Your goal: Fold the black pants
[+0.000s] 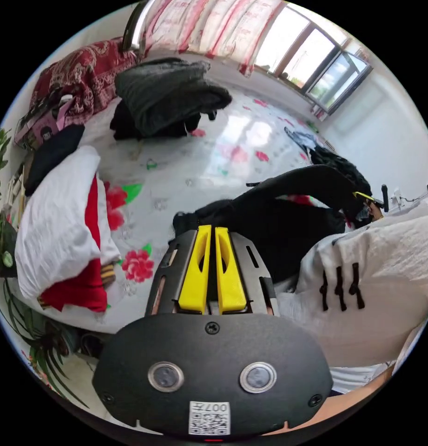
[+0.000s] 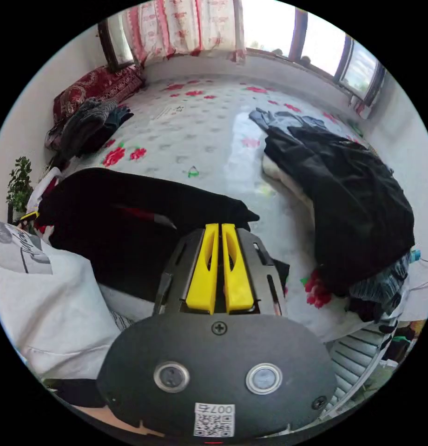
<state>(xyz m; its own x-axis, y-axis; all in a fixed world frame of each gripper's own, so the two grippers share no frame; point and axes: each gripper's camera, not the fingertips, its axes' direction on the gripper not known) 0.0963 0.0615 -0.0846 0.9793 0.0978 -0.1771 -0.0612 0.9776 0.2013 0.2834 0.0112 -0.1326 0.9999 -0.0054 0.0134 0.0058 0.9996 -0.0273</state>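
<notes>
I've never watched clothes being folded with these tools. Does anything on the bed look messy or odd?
Nothing looks damaged or spilled. The black pants are stretched out, not yet folded, between the left gripper and the right gripper. Unsorted heaps lie around them: a dark pile and grey clothes on the flowered bed cover.

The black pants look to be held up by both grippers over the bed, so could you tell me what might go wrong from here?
1. The black pants hang bunched between the left gripper and the right gripper, so the fold may trap creases.
2. The dark clothes heap lies close by, so the pants could snag it.
3. Only a thin edge sits between the yellow fingers, so it may slip out.
</notes>
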